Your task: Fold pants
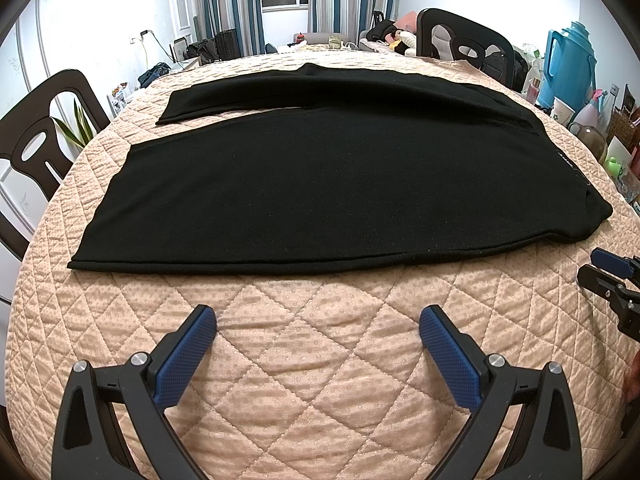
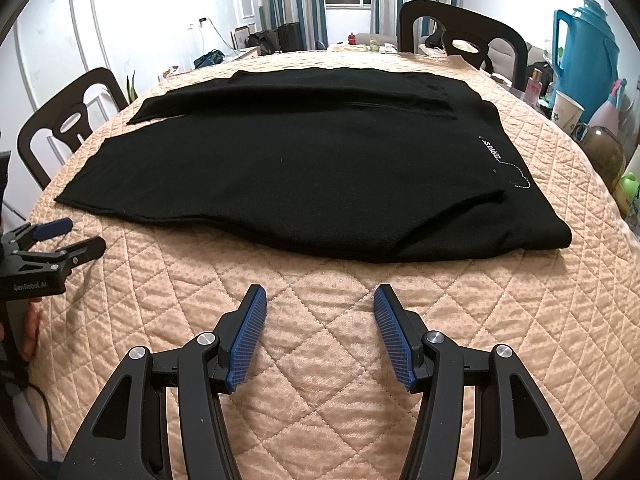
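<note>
Black pants (image 1: pixel 320 184) lie flat across the quilted peach table cover (image 1: pixel 312 360), legs to the left, waist to the right. In the right wrist view the pants (image 2: pixel 304 168) show a small white label near the waist. My left gripper (image 1: pixel 318 318) hovers open over bare quilt, short of the pants' near edge. My right gripper (image 2: pixel 320 296) is open too, just short of the near hem, nothing between its fingers. Each gripper shows in the other's view: the right gripper (image 1: pixel 604 270) at the right edge, the left gripper (image 2: pixel 68 236) at the left edge.
Dark chairs stand at the left (image 1: pixel 40 148) and far side (image 1: pixel 464 40). A blue thermos jug (image 2: pixel 580 52), paper cup (image 2: pixel 566 114), bottles and a glass jar (image 2: pixel 604 152) crowd the table's right edge. A hand (image 2: pixel 30 332) holds the left gripper.
</note>
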Demonstrator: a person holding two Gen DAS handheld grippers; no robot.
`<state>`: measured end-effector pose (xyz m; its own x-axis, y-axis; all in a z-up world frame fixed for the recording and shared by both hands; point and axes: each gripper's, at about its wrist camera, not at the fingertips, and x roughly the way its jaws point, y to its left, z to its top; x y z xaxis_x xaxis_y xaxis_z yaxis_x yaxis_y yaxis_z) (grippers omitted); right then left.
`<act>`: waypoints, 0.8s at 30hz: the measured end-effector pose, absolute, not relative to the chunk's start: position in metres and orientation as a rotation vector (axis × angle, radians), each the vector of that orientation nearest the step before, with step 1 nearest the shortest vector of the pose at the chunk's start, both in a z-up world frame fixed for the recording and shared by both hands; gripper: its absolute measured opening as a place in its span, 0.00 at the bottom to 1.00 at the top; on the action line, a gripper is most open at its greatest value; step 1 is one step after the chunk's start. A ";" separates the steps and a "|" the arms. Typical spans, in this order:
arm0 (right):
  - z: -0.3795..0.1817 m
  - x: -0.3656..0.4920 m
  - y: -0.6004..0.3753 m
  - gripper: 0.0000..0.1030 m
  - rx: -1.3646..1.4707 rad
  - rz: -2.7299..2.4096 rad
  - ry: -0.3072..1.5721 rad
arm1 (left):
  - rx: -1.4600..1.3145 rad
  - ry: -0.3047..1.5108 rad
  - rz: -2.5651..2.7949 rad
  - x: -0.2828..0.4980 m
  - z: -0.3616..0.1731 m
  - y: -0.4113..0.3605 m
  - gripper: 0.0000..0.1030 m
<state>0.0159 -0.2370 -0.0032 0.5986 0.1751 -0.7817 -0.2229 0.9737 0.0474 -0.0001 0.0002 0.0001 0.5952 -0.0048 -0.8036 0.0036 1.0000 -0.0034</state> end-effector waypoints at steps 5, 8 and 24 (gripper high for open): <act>-0.001 0.019 -0.248 0.55 -0.016 0.229 0.893 | -0.048 0.918 -0.012 0.000 0.005 0.010 1.00; 0.001 0.024 -0.266 0.55 0.039 0.189 0.887 | -0.134 0.891 -0.010 -0.001 0.012 0.033 0.99; -0.003 0.064 -0.362 0.55 0.601 0.120 0.797 | -0.493 0.793 0.050 0.021 0.009 0.110 0.94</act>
